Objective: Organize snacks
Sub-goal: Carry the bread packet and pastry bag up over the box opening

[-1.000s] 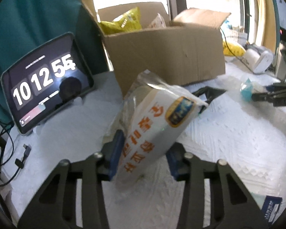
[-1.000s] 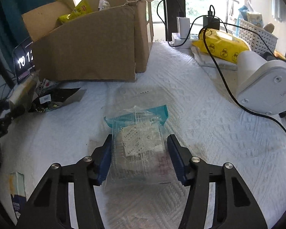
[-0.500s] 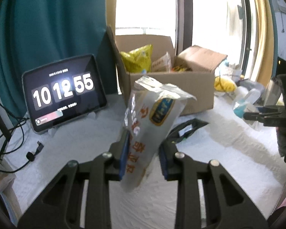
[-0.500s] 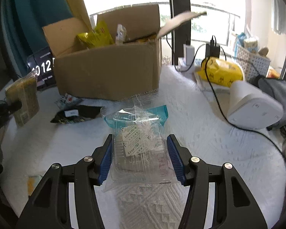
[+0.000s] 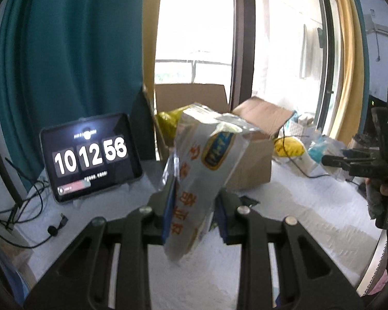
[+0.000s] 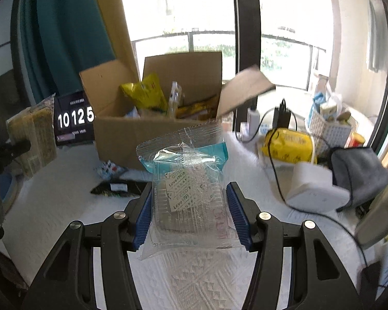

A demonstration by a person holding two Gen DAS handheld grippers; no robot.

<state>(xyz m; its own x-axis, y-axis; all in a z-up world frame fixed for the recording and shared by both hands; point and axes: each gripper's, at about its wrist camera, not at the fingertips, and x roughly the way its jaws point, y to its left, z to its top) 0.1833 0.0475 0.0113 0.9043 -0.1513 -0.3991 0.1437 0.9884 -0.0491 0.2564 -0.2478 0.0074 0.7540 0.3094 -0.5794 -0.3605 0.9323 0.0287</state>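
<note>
I'm gripping a white snack bag in my left gripper and a clear packet in my right gripper, both before the cardboard box.

Your cardboard box sits at the back middle of the surface, flaps up, window behind it. Inside the box: a snack bag at left, more packets to its right. Tablet clock stands left of the box, propped against the curtain. Flat dark packet lies on the surface just before the box, a small packet beside it. Right of the box: a wipes pack, a basket behind it, a charger block nearer you, folded cloth to its right. Cables lie left of the tablet.

Left tongs hold a pouch above the surface, before the box. Right tongs hold a wrapped tray, also before the box.
</note>
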